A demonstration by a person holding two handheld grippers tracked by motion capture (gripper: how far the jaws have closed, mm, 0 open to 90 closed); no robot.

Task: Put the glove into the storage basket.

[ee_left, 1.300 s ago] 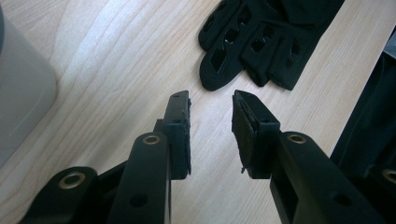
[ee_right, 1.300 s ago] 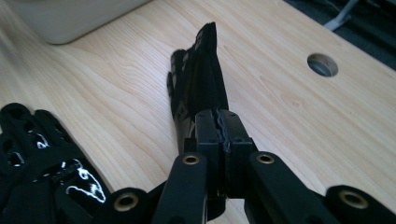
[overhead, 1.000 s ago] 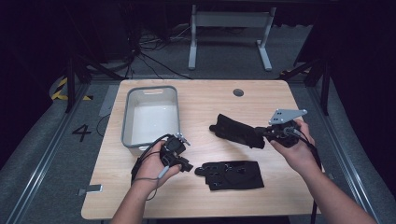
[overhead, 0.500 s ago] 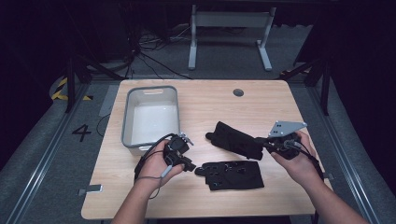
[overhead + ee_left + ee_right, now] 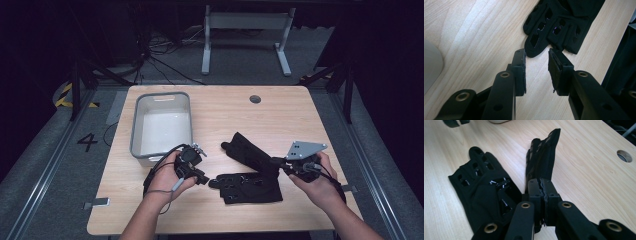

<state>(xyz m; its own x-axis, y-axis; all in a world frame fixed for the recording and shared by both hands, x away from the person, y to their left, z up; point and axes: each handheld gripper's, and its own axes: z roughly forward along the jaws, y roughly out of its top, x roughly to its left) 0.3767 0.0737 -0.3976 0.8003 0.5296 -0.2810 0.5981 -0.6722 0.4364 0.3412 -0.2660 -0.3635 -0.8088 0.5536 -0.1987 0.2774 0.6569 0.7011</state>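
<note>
Two black perforated gloves are on the wooden table. One glove [image 5: 252,187] [image 5: 481,185] [image 5: 559,22] lies flat near the front edge. The other glove [image 5: 247,149] [image 5: 544,157] stretches away from my right gripper [image 5: 276,162] [image 5: 543,182], which is shut on its near end, with the fabric pinched between the pads. My left gripper [image 5: 204,179] [image 5: 537,53] rests at the flat glove's fingertips; its jaws stand open with nothing between them, and a fingertip of the glove lies just beyond their tips.
A grey plastic bin [image 5: 136,125] stands empty at the back left, just behind the left hand. A round cable hole [image 5: 255,99] sits in the table near the far edge. Bare wood lies at the right and back.
My right gripper has come down and toward the near edge, dragging the held glove closer to the flat glove. The left hand has stayed still.
</note>
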